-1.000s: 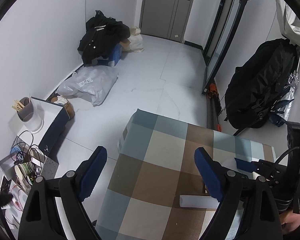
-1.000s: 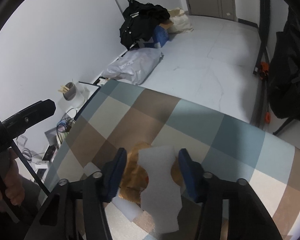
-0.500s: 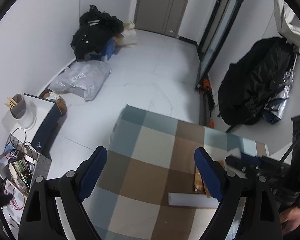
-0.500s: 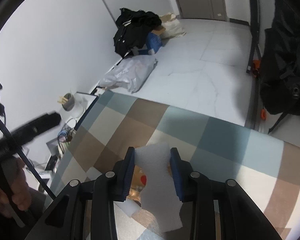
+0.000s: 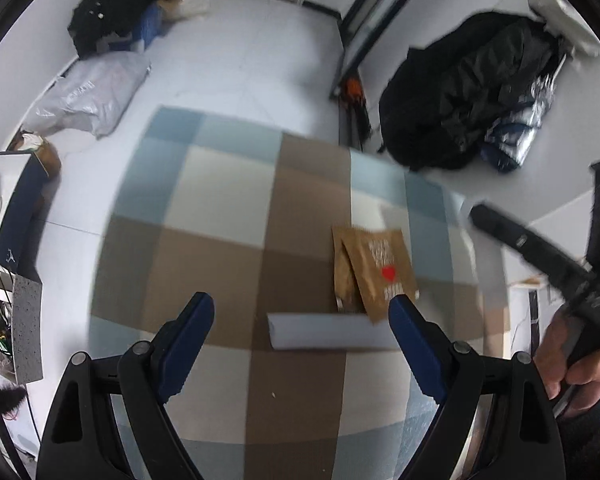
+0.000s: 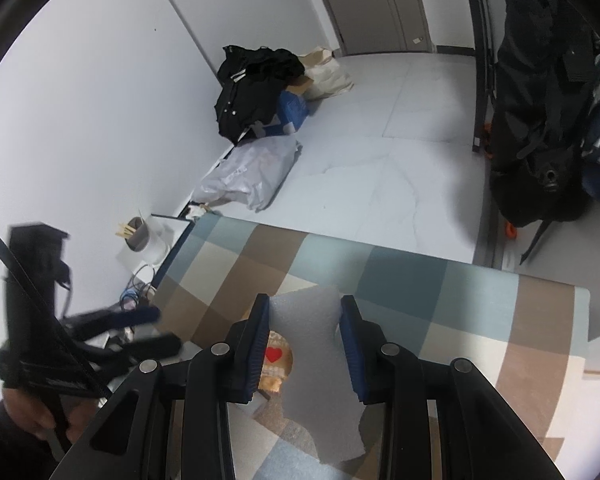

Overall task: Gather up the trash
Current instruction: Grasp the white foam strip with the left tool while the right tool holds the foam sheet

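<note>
Right wrist view: the right gripper pinches a ragged white foam sheet between its blue pads, and the sheet hangs down above the checked tabletop. Behind the sheet, on the tabletop, lies a brown snack packet with a red heart on it; only part of it shows past the left pad. To the left of the tabletop, the left gripper appears dark and blurred, held in a hand.

In the left wrist view the left gripper is spread wide with nothing between its pads, pointing down at the tabletop. Two brown packets lie overlapped on the tabletop, the upper one bearing the heart. Just below them, touching their lower edge, lies a white rolled strip, between the gripper's tips. At the tabletop's right edge a hand holds the right gripper's dark body. On the floor beyond the tabletop are a grey plastic bag and a black backpack.
</note>
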`<state>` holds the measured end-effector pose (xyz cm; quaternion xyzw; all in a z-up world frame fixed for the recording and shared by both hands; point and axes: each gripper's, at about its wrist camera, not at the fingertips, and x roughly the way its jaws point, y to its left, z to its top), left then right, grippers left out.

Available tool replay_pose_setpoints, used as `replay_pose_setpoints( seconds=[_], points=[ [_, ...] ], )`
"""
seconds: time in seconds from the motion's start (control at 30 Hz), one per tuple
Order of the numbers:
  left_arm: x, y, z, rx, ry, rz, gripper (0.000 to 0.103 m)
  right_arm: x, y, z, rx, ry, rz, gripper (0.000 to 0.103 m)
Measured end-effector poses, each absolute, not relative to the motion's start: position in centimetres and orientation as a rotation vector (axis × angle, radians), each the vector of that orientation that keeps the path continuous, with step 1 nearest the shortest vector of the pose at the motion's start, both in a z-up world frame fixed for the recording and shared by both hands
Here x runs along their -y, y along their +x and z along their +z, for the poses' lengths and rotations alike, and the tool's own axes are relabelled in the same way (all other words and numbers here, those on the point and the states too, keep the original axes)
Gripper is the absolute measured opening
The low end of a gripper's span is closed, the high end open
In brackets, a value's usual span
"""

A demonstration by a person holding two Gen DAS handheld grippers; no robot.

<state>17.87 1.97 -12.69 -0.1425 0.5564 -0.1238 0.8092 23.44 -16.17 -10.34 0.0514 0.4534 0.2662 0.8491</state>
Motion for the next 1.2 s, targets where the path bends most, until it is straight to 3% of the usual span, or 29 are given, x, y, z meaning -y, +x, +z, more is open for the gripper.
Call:
replay_pose_setpoints(
  seconds=[0.17, 0.47, 0.6, 0.73, 1.1, 1.2],
  points=[
    [-0.4, 17.3, -13.0, -1.196, -0.237, -0.283, 0.086, 16.3, 22.7, -9.9, -0.939, 0.091, 0.568, 0.033],
    [0.7, 16.5, -13.1, -1.199, -0.135, -0.27, 0.066, 17.2, 22.3, -9.4, -0.926, 0.104, 0.575, 0.033],
    [0.8, 16.4, -13.1, -1.192, -0.075, -0.242, 0.046, 17.4, 22.4, -9.6, -0.934, 0.106, 0.573, 0.033],
    [0.6, 16.3, -13.2, -1.192, -0.059, -0.233, 0.039, 17.3, 22.5, -9.7, -0.94, 0.101, 0.569, 0.033],
    [-0.3, 15.9, -12.9, -1.192, -0.047, -0.199, 0.005, 16.9, 22.7, -10.0, -0.951, 0.088, 0.565, 0.033],
    [-0.6, 15.5, -13.0, -1.196, -0.072, -0.195, 0.003, 16.8, 22.7, -10.1, -0.956, 0.081, 0.561, 0.033]
  ],
)
